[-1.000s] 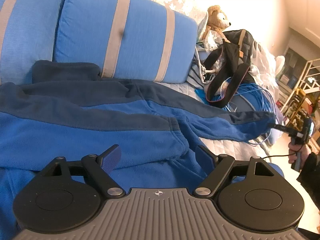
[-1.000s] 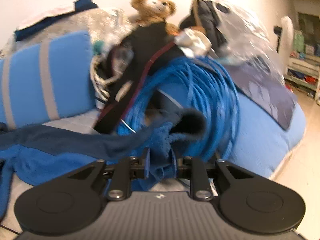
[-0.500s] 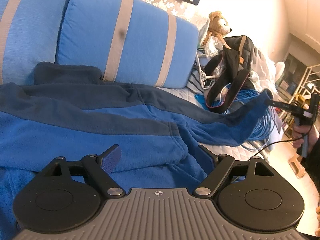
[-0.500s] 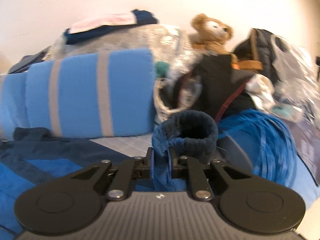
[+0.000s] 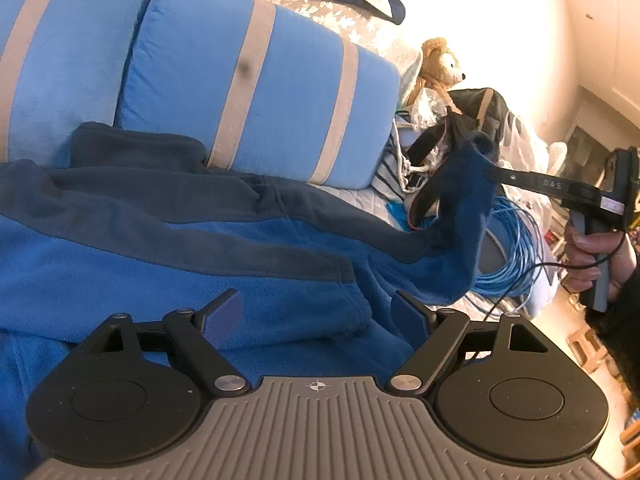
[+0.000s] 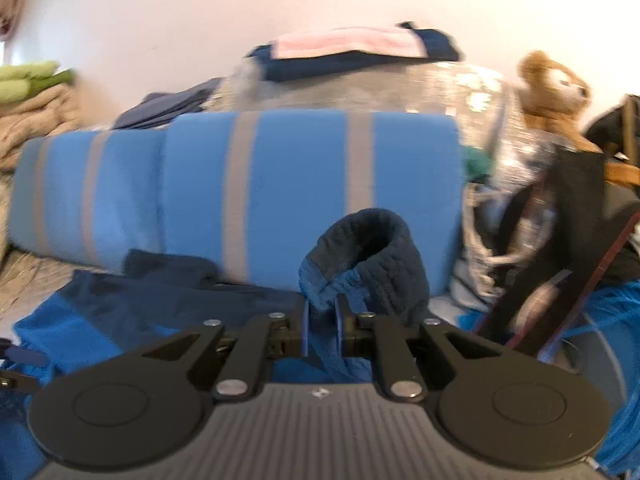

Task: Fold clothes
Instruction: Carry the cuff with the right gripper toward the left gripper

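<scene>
The blue fleece jacket (image 5: 168, 256) lies spread in front of the striped blue cushion (image 5: 256, 92). The right tool (image 6: 322, 312) is clamped on its sleeve cuff (image 6: 372, 240), lifted; the left tool (image 5: 316, 312) hangs apart over the jacket's body.

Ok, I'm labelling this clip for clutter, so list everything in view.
fleece jacket: one, blue with navy panels, spread on the bed
sleeve cuff: one, navy, lifted, pinched in the right hand-held gripper
cushions: two, blue with grey stripes, behind the jacket
teddy bear: one, brown, right of the cushions
black bag: one, below the bear
cable coil: one, blue, at the bed's right end
folded clothes: one stack, navy and pink, above the cushions
towels: a pile, green and beige, far left
left hand-held gripper: open over the jacket
right hand-held gripper: shut on the cuff
hand: one, holding the right gripper's handle
</scene>
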`<state>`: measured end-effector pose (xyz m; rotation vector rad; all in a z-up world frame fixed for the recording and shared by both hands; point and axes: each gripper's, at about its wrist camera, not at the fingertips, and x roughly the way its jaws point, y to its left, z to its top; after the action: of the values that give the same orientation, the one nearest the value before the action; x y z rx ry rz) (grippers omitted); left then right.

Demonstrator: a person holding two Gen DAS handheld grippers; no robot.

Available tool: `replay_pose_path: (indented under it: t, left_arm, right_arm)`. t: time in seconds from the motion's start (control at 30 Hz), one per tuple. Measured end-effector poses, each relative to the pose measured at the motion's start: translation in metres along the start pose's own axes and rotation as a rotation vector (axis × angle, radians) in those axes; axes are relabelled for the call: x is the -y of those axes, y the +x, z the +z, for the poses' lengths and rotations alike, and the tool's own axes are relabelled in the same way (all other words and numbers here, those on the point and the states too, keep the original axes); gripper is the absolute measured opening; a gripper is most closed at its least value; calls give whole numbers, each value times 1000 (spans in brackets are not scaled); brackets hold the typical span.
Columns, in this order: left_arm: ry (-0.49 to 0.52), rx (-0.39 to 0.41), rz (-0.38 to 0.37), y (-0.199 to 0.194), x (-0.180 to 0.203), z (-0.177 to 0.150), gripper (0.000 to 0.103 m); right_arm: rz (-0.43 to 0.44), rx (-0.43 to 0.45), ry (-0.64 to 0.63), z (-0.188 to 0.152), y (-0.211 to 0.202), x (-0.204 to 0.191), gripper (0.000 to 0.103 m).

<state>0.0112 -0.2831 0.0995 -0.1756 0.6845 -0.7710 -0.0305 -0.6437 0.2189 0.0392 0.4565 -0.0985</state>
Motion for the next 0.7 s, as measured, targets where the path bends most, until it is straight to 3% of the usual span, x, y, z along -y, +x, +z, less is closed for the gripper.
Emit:
replay_pose_path:
  t: [0.37, 0.43, 0.6, 0.7]
  left_arm:
    - [-4, 3, 0, 0, 0, 1, 82]
    - [-7, 3, 3, -1, 0, 1, 82]
    - [-21, 12, 6, -2, -3, 2, 82]
    - [-33, 17, 8, -3, -5, 2, 82]
  right_arm:
    - [187, -95, -109, -4, 51, -97, 15]
    - [222, -117, -137, -7, 57, -111, 41]
    - [248, -104, -302, -15, 54, -134, 60]
    - [262, -151, -434, -27, 56, -139, 66]
